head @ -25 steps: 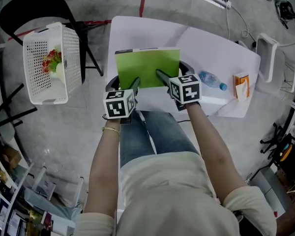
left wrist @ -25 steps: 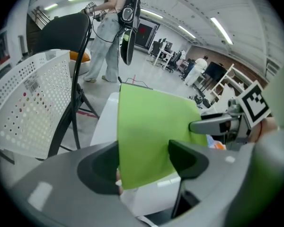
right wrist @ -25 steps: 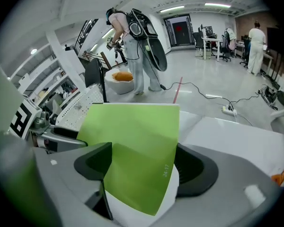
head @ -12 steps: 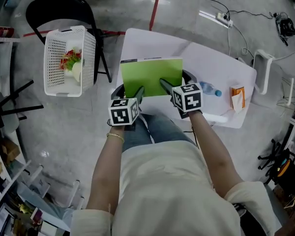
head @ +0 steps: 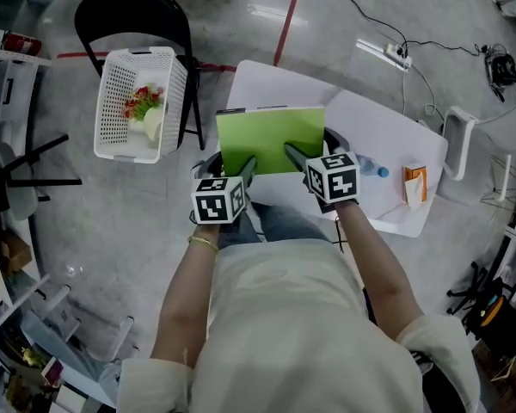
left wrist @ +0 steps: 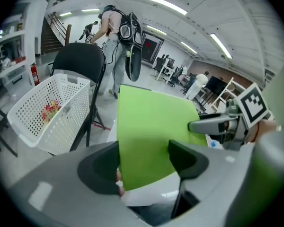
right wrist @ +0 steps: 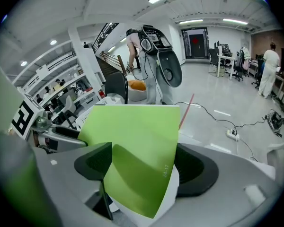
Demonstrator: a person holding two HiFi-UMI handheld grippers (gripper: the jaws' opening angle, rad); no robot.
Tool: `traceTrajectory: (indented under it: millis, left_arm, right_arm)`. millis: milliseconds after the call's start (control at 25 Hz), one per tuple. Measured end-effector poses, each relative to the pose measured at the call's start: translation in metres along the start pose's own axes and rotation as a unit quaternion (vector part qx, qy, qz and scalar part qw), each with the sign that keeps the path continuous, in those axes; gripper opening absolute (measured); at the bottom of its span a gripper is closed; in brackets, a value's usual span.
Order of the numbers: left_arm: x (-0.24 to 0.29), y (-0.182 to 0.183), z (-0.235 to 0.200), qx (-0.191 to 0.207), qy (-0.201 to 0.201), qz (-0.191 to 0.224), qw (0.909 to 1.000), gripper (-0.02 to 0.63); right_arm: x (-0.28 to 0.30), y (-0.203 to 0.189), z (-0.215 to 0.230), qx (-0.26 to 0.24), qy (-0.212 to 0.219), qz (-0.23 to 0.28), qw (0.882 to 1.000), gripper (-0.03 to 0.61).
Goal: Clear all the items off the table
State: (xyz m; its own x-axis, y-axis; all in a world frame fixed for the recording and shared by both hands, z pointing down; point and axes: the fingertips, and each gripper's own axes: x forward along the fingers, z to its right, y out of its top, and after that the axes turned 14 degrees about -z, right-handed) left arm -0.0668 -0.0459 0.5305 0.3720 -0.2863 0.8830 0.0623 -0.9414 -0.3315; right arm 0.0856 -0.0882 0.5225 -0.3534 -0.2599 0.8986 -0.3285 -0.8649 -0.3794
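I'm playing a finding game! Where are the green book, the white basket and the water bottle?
green book (head: 271,138), head view, middle of its cover.
white basket (head: 112,110), head view, its left wall.
water bottle (head: 368,163), head view, its clear body.

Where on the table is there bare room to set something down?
The far stretch of the table, beyond the green book and the water bottle, is bare. The right end is crowded: bottle and orange carton.

We cannot make out what the red and green things (head: 139,101) in the white basket (head: 112,110) are, print on the orange carton (head: 414,183) is too small to read, and the green folder (head: 271,136) hides the worktop (head: 370,123) beneath it.
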Motion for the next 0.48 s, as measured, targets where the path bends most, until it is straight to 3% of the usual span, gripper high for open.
traceTrajectory:
  millis: [480]
  left_arm:
    - [-0.05,0.012,-0.062,-0.004,-0.002,0.013,0.9999,0.322]
  right_arm:
    - [0.003,0.046,-0.069,-0.017,-0.002,0.02,1.0,0.413]
